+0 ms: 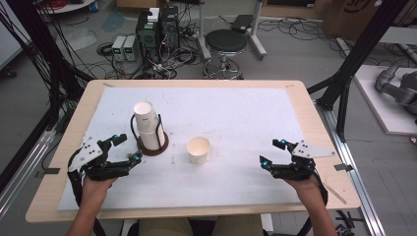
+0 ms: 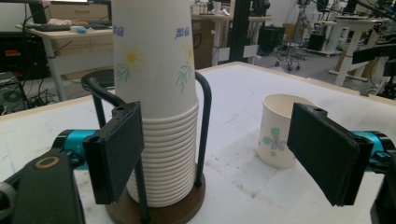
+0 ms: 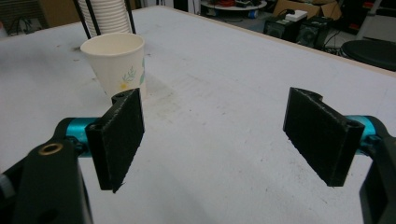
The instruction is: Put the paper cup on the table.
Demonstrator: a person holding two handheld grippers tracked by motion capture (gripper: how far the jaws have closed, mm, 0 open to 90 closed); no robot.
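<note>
With our left tongs (image 1: 129, 149) wide open just beside the stacked paper cups (image 1: 148, 125) in their holder (image 1: 153, 147) on the counter (image 1: 255, 115), we should square up on the top cup before closing, right tongs (image 1: 273, 152) open, idle.

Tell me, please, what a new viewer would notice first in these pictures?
First comes the tall cup stack in its wire holder, left of centre on the white table. A single cup stands upright just to its right, apart from it. The left gripper sits close beside the stack with jaws open and nothing between them; the right gripper waits open near the table's right edge.
</note>
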